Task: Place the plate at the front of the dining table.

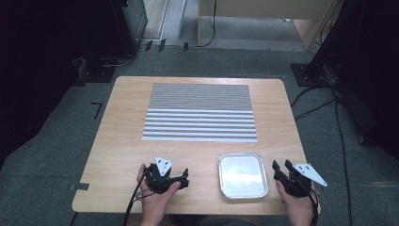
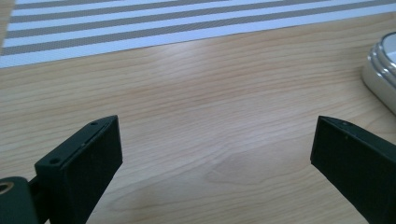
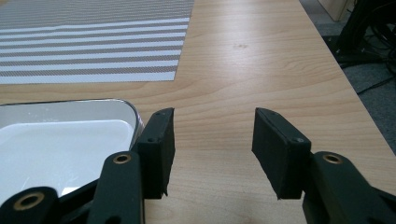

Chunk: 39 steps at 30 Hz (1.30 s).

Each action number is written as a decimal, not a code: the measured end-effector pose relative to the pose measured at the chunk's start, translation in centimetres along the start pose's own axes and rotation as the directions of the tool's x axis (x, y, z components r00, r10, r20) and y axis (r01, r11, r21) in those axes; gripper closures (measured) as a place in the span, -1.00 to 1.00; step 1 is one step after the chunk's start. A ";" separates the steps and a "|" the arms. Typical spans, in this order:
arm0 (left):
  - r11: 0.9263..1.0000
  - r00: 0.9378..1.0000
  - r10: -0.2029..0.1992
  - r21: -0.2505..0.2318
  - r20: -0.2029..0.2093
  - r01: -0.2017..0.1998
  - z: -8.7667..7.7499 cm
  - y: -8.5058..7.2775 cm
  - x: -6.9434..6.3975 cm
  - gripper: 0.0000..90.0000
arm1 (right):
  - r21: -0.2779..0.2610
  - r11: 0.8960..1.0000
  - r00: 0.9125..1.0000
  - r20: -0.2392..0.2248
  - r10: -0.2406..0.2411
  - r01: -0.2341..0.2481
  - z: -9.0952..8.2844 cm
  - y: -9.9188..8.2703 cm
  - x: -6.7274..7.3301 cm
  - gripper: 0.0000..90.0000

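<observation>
A shallow silver tray with a white inside rests near the table's front edge, right of centre. Behind it a grey and white striped placemat lies flat in the middle of the table. My left gripper is held low at the front, left of the tray, pointing toward it, with its jaws wide apart over bare wood. My right gripper sits just right of the tray, open, with nothing between its fingers. The tray's rim shows beside its left jaw.
The wooden table stands on grey carpet. Black stands and cables lie on the floor to the right and back left. A wooden desk leg rises at the back.
</observation>
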<state>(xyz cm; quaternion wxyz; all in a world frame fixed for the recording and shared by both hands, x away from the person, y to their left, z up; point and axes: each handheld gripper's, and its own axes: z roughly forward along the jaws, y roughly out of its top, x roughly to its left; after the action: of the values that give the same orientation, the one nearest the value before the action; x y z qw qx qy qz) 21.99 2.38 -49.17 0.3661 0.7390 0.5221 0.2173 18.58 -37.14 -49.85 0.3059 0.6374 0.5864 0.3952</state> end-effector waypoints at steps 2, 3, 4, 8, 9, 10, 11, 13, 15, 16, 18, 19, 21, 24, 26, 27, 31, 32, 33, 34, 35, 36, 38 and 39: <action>1.000 1.000 0.007 0.003 0.011 -0.007 0.2 0.0 -0.6 -0.95 | 0.003 1.000 0.999 -0.030 0.026 -0.026 -0.1 0.0 0.1 0.23; 1.000 1.000 0.014 0.005 0.018 -0.014 0.3 0.1 -0.9 -0.95 | 0.010 0.999 0.998 -0.045 0.034 -0.034 -0.1 0.1 0.1 0.25; 1.000 1.000 0.020 0.006 0.023 -0.020 0.3 0.1 -1.2 -0.95 | 0.016 0.999 0.998 -0.050 0.038 -0.037 -0.1 0.1 0.2 0.26; 1.000 0.999 0.027 0.005 0.039 -0.027 0.6 0.3 -2.2 -0.95 | 0.025 0.999 0.997 -0.062 0.035 -0.033 -0.1 0.1 0.4 0.25; 1.000 0.999 0.029 0.005 0.043 -0.030 0.7 0.4 -2.5 -0.95 | 0.031 0.999 0.997 -0.072 0.041 -0.039 -0.1 0.1 0.4 0.26; 1.000 0.999 0.027 0.004 0.047 -0.027 0.7 0.4 -2.7 -0.95 | 0.029 0.999 0.996 -0.083 0.042 -0.040 0.0 0.0 0.4 0.28; 1.000 0.998 0.029 0.005 0.051 -0.030 0.8 0.5 -3.0 -0.95 | 0.030 0.998 0.994 -0.095 0.049 -0.046 0.0 0.0 0.5 0.31; 0.999 0.998 0.034 0.008 0.059 -0.035 1.0 0.6 -3.5 -0.95 | 0.043 0.997 0.990 -0.122 0.076 -0.071 -0.1 0.1 0.5 0.36; 0.999 0.997 0.038 0.011 0.067 -0.039 1.2 0.6 -4.0 -0.95 | 0.042 0.996 0.988 -0.130 0.080 -0.075 -0.2 0.2 0.5 0.37; 0.999 0.997 0.041 0.012 0.070 -0.042 1.3 0.6 -4.2 -0.95 | 0.042 0.996 0.987 -0.135 0.082 -0.077 -0.2 0.2 0.6 0.37; 0.999 0.996 0.048 0.016 0.077 -0.049 1.4 0.7 -4.7 -0.95 | 0.036 0.996 0.985 -0.151 0.081 -0.076 -0.2 0.2 0.6 0.40; 0.999 0.996 0.048 0.017 0.079 -0.049 1.5 0.7 -4.8 -0.95 | 0.035 0.996 0.984 -0.158 0.082 -0.077 -0.3 0.3 0.6 0.43; 0.999 0.996 0.039 0.017 0.086 -0.041 1.7 0.7 -5.2 -0.95 | 0.031 0.996 0.982 -0.169 0.082 -0.078 -0.4 0.4 0.7 0.47; 1.000 0.996 -0.004 0.017 0.093 0.003 1.9 1.0 -5.6 -0.90 | 0.026 0.998 0.982 -0.176 0.068 -0.065 -0.4 0.4 0.9 0.54; 1.000 0.995 -0.023 0.014 0.098 0.022 2.0 1.2 -6.0 -0.85 | 0.028 0.998 0.982 -0.177 0.067 -0.063 -0.4 0.3 1.0 0.57; 1.000 0.994 -0.028 0.014 0.105 0.026 2.0 1.2 -6.2 -0.85 | 0.030 0.998 0.982 -0.175 0.068 -0.063 -0.3 0.3 1.0 0.58; 0.999 0.992 -0.035 0.009 0.118 0.034 2.1 1.3 -7.4 -0.66 | 0.043 0.997 0.981 -0.181 0.065 -0.058 -0.1 0.1 1.0 0.66; 0.999 0.992 -0.034 0.009 0.125 0.033 2.1 1.2 -7.7 -0.63 | 0.048 0.997 0.980 -0.186 0.068 -0.060 -0.1 0.1 1.1 0.67; 0.999 0.992 -0.032 0.006 0.121 0.031 2.1 1.2 -8.1 -0.53 | 0.053 0.997 0.979 -0.190 0.073 -0.064 -0.1 0.1 1.1 0.67; 1.000 0.992 -0.031 0.005 0.123 0.031 2.1 1.1 -8.4 -0.42 | 0.055 0.996 0.978 -0.194 0.076 -0.066 -0.1 0.1 1.2 0.68; 0.999 0.991 -0.032 0.008 0.132 0.031 2.2 1.0 -8.7 -0.38 | 0.061 0.996 0.977 -0.198 0.076 -0.065 -0.1 0.1 1.3 0.68; 0.999 0.990 -0.036 0.015 0.139 0.034 2.2 0.9 -8.9 -0.32 | 0.064 0.996 0.977 -0.201 0.075 -0.063 -0.1 0.1 1.4 0.68; 0.999 0.990 -0.041 0.022 0.135 0.038 2.3 0.9 -9.2 -0.27 | 0.073 0.996 0.976 -0.204 0.072 -0.059 0.0 0.0 1.5 0.69; 0.998 0.993 -0.059 0.018 0.102 0.057 2.3 0.8 -9.5 -0.24 | 0.076 0.995 0.976 -0.204 0.073 -0.058 0.0 0.0 1.6 0.69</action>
<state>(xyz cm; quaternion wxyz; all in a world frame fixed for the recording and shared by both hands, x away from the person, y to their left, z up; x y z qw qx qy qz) 20.69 -7.30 -49.42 0.3931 0.7363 0.5256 0.1646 18.59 -35.60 -49.60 0.2078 0.6222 0.6072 0.4484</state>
